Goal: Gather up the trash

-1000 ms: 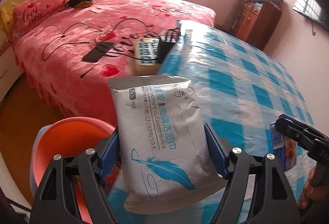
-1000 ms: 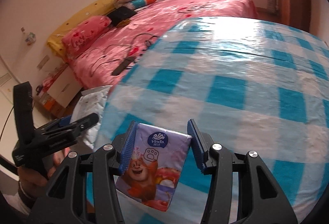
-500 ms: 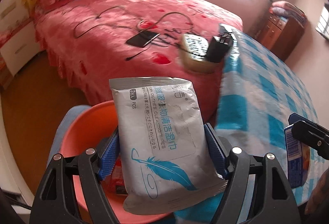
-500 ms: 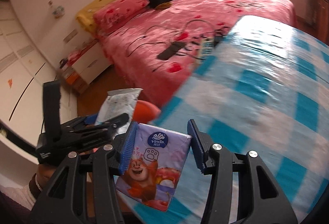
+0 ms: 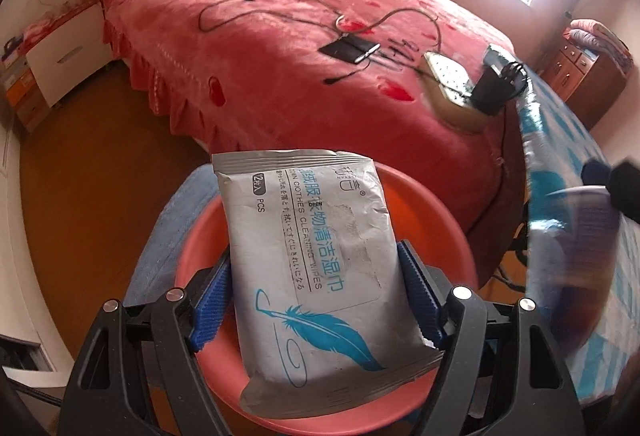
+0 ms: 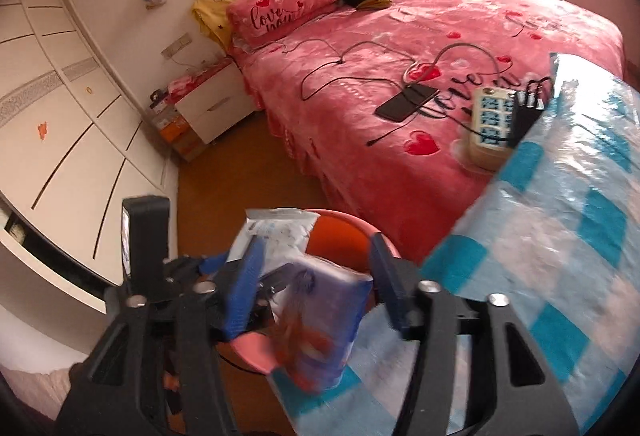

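- Left tongs (image 5: 316,260) are clamped on the wipes pack (image 5: 304,220), with a ribbed blue pad pressed against each long side.
- The pack is a flat, soft pouch of crinkly silver-grey foil. It has crimped seals at both ends, a blue feather print and a peel label on the upper face.
- Its long axis runs straight out along the fingers, printed face up, and the far sealed end points toward the bed (image 5: 280,76).
- It hangs right over the basin (image 5: 440,204), a round, smooth salmon-orange plastic tub with a rolled rim.
- The basin sits low, off the edge of the tabletop (image 6: 580,216), near the corner that meets the bed.
- The tabletop wears a glossy plastic cloth in blue and white checks, wrinkled and shining under the window light.
- Right wrist view now: the tissue pack (image 6: 320,320) is a small, soft purple brick with a cartoon print, smeared by motion blur.
- It sits tilted between the fingers of the right tongs (image 6: 316,242), with its top leaning right toward one pad.
- Whether those tongs grip it or stand loose around it, I cannot tell through the blur.
- The tissue pack hovers at the tabletop's edge, just beside the basin's rim, and the wipes pack (image 6: 280,232) shows just beyond it.
- The bed is covered in plush pink fleece with red hearts.
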Motion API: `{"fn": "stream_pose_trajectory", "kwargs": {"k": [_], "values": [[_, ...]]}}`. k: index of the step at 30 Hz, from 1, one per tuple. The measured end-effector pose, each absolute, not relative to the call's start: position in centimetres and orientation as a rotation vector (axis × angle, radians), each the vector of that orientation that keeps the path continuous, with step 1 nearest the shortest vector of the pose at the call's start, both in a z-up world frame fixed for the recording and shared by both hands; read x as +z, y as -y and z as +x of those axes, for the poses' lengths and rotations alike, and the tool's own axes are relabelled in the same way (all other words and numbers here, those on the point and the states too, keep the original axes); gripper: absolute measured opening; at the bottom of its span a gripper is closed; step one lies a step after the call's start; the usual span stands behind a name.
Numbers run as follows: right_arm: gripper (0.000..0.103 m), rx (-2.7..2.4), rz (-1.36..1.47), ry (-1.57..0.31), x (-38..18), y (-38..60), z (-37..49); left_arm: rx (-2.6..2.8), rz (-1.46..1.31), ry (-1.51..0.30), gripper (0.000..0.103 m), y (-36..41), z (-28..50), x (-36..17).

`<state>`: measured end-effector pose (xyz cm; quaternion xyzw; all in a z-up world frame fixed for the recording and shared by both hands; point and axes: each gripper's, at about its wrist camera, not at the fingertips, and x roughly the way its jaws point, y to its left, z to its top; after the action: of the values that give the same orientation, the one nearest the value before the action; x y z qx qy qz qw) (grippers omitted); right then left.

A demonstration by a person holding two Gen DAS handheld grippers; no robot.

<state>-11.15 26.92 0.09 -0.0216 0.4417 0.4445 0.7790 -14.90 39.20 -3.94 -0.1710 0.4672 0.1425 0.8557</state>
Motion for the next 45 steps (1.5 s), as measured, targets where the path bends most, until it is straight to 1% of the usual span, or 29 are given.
{"fn": "stream_pose_trajectory", "kwargs": {"k": [1,3,5,8,12,15,20,25,26,30,31,36,40,45], "values": [[0.071,0.972,-0.035,-0.955,0.0,-27.4,-10.9,0.311,-0.361,-0.983,0.077,-39.4,-15.0,-4.1],[0.077,0.976,-0.016,-0.956,-0.4,-28.0,-10.4,0.338,-0.34,-0.972,0.078,-39.7,-15.2,-4.1],[0.078,0.968,-0.002,-0.95,-0.5,-27.8,-10.4,0.366,-0.316,-0.961,0.081,-39.9,-15.2,-3.9],[0.083,0.933,0.011,-0.936,-0.9,-27.0,-10.0,0.393,-0.303,-0.936,0.081,-40.2,-15.5,-3.2],[0.089,0.868,0.02,-0.897,-0.8,-24.4,-9.2,0.4,-0.278,-0.898,0.088,-39.7,-15.7,-1.9],[0.089,0.808,-0.007,-0.855,-1.2,-22.0,-8.9,0.39,-0.256,-0.874,0.089,-38.8,-15.6,-0.9],[0.09,0.733,-0.01,-0.838,-2.5,-18.8,-9.4,0.364,-0.216,-0.863,0.089,-36.9,-15.3,0.3],[0.09,0.678,-0.003,-0.837,-4.0,-16.3,-11.0,0.332,-0.2,-0.837,0.09,-34.9,-15.1,1.7],[0.09,0.676,-0.005,-0.836,-4.1,-17.1,-12.0,0.327,-0.197,-0.833,0.09,-34.6,-15.0,1.9],[0.09,0.65,-0.01,-0.825,-1.9,-15.8,-15.8,0.299,-0.17,-0.813,0.091,-32.6,-14.6,3.0],[0.09,0.638,-0.008,-0.821,-1.8,-15.2,-16.1,0.293,-0.166,-0.81,0.091,-32.3,-14.5,3.2],[0.09,0.603,-0.004,-0.796,2.2,-12.9,-17.9,0.258,-0.145,-0.796,0.091,-30.1,-14.0,4.3],[0.09,0.58,-0.008,-0.772,3.3,-11.5,-17.4,0.23,-0.127,-0.785,0.091,-27.9,-13.6,4.9],[0.092,0.55,-0.005,-0.751,3.2,-9.1,-17.5,0.198,-0.108,-0.781,0.091,-25.6,-13.1,5.3]]}}
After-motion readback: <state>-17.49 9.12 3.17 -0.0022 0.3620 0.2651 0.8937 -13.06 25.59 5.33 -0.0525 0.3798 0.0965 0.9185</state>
